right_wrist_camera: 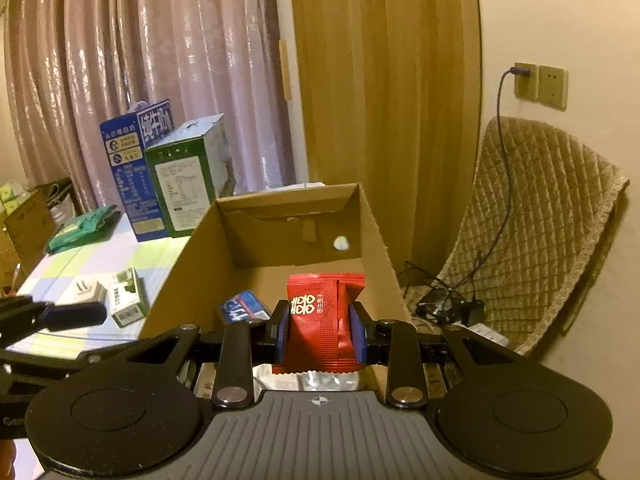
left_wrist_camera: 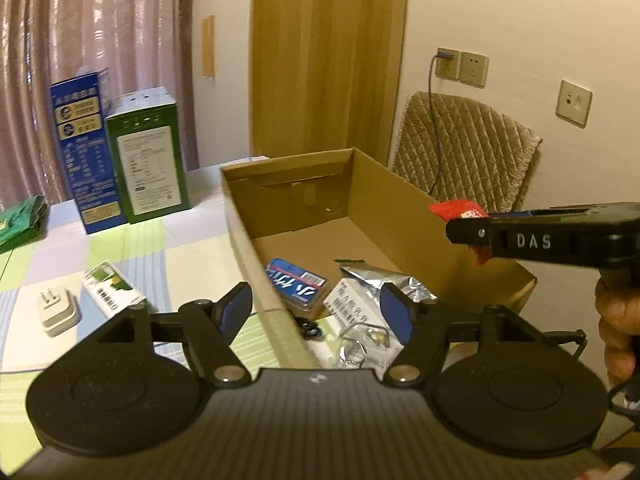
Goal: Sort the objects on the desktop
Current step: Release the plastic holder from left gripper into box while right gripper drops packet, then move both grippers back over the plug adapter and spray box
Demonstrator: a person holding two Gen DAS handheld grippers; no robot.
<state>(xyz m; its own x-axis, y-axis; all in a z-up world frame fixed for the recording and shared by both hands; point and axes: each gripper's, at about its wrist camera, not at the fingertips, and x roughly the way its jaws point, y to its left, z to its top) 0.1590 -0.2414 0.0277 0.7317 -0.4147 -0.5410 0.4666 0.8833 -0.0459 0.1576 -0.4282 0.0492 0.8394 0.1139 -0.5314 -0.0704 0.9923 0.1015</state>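
My right gripper (right_wrist_camera: 322, 320) is shut on a red snack packet (right_wrist_camera: 320, 308), held upright above the open cardboard box (right_wrist_camera: 280, 216). In the left wrist view it enters from the right (left_wrist_camera: 456, 228), with the red packet (left_wrist_camera: 460, 210) sticking out over the box (left_wrist_camera: 400, 200). My left gripper (left_wrist_camera: 316, 308) is open, its pads (left_wrist_camera: 236, 308) astride the box's near left wall, holding nothing. Inside the box lie a blue pack (left_wrist_camera: 296, 284), a silver foil packet (left_wrist_camera: 380, 276) and a white carton (left_wrist_camera: 352, 300). A white charger plug (left_wrist_camera: 56, 310) and a small green-and-white box (left_wrist_camera: 112, 288) rest on the tablecloth.
A tall blue carton (left_wrist_camera: 80, 148) and a green carton (left_wrist_camera: 148, 156) stand at the table's back left, with a green packet (left_wrist_camera: 20, 224) at the left edge. A quilted chair (left_wrist_camera: 468, 148) stands beyond the box, with a cable hanging from a wall socket (left_wrist_camera: 448, 64). A hand (left_wrist_camera: 616, 320) grips the right handle.
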